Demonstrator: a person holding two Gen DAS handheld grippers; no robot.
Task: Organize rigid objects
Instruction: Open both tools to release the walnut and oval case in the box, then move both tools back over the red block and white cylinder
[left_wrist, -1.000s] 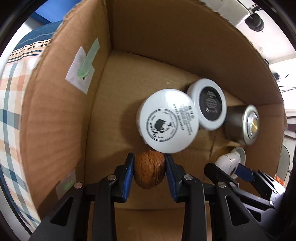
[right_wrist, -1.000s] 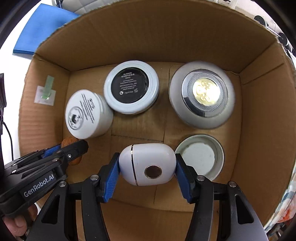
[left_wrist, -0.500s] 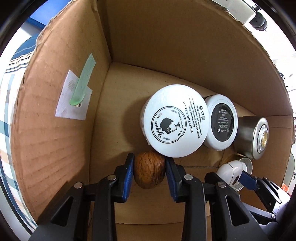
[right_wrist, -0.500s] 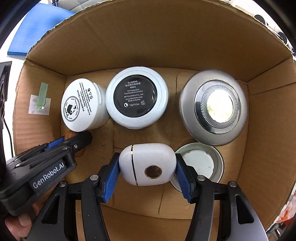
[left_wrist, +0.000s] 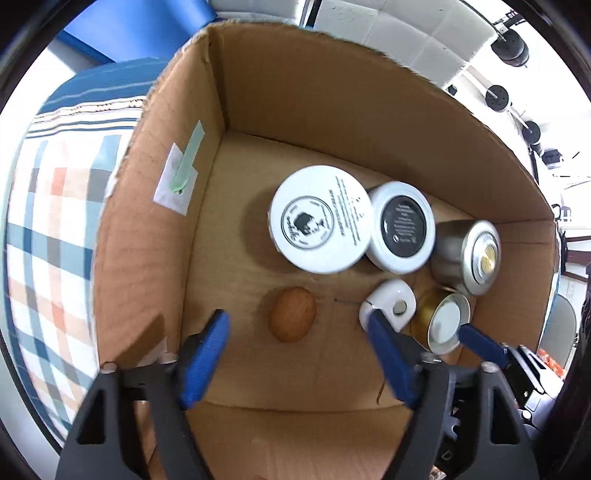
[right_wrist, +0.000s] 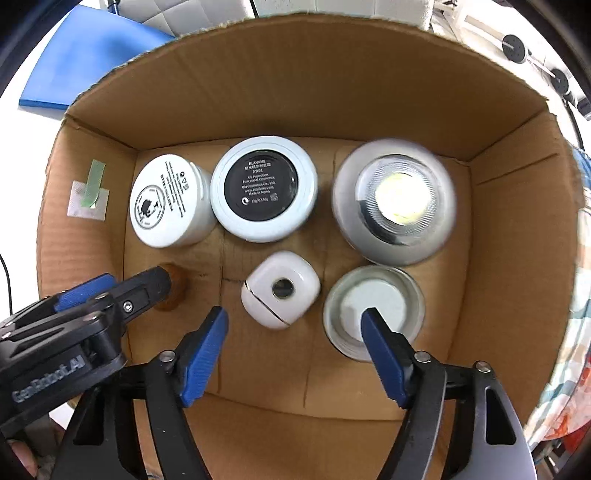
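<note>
- The left gripper (left_wrist: 299, 354) has its blue fingers spread wide and holds nothing; the walnut (left_wrist: 292, 319) lies free on the cardboard box (left_wrist: 332, 110) floor between and just beyond the tips, so it looks set down there on purpose
- The right gripper (right_wrist: 295, 347) is spread wide too, and the white earbud case (right_wrist: 279, 290) sits loose on the floor just ahead of its tips
- Along the far wall stand the white cream jar (right_wrist: 168, 201), the black-lidded jar (right_wrist: 263, 188) touching it, and the round push light (right_wrist: 394, 201), a tidy back row
- The walnut, the case and the shallow tin lid (right_wrist: 373, 308) form a nearer row, likely to keep small items in front
- Both tools sit low inside the box, so I judge lifting clear without nudging the row comes next
</note>
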